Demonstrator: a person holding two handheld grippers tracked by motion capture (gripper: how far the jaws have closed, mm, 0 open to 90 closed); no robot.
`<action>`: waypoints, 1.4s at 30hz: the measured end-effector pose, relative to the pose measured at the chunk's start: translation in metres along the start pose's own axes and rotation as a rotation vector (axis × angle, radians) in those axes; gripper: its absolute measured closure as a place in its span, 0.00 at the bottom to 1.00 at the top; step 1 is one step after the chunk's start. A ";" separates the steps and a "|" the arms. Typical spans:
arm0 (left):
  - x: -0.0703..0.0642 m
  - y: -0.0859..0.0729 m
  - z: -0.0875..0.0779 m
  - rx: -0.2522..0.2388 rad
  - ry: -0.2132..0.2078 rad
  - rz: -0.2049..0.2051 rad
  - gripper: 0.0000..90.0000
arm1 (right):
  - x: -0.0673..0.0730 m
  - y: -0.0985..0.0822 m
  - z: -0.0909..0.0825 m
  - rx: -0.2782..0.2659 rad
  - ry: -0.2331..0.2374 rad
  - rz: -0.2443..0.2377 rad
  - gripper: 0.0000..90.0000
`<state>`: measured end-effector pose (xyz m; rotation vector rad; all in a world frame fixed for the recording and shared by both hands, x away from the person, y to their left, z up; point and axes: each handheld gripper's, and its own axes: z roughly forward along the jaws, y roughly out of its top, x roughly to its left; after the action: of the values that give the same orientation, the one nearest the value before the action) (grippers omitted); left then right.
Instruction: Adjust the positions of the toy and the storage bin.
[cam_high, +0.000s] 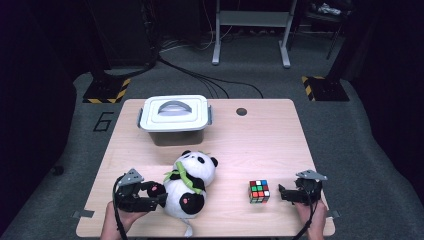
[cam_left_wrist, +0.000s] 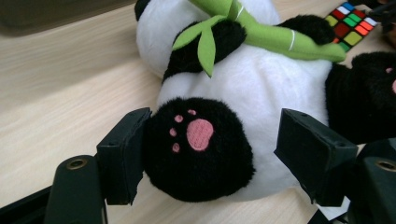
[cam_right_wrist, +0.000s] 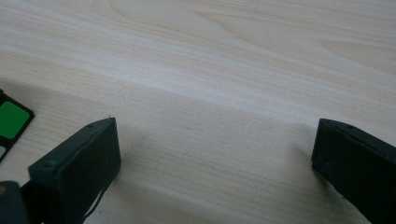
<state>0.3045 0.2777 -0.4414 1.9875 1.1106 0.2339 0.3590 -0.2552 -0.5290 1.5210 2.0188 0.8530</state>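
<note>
One panda (cam_high: 190, 182) lies on its back near the front edge of the surface (cam_high: 260, 145), head toward the far side, with one green bamboo stalk (cam_left_wrist: 280, 37) across its chest. In the left gripper view its head is cut off at the top edge, and only two of its black paws show whole; a third, at the right, is cropped. The left gripper (cam_high: 152, 195) sits at the panda's left side, and its jaws straddle one paw (cam_left_wrist: 198, 147) with a pink pad. The left jaw touches the fur, while the right jaw stands clear of it, so the gripper is released and the paw merely lies between the jaws. The person's hand (cam_high: 122, 220) under it is partly cut off by the bottom edge.

One cube (cam_high: 259, 191) stands to the right of the panda, well apart from it. The right gripper (cam_high: 287, 194) rests just beside the cube, jaws spread wide over bare wood, holding nothing. In the right gripper view only a green corner of the cube shows, at the left edge.

One lidded box (cam_high: 174, 120) stands behind the panda; its contents are hidden.
</note>
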 end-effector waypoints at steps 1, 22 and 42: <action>0.000 -0.002 -0.001 -0.008 0.007 -0.008 0.31 | 0.000 0.000 0.000 0.000 0.000 0.000 0.00; -0.005 -0.011 -0.005 -0.013 0.094 -0.065 0.51 | 0.000 0.000 0.000 0.000 0.000 0.000 0.00; 0.047 0.022 0.008 0.046 -0.019 0.099 0.63 | 0.000 0.000 0.000 -0.002 0.002 -0.002 0.01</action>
<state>0.3501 0.3037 -0.4412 2.0844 1.0150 0.2426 0.3590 -0.2553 -0.5289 1.5180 2.0198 0.8553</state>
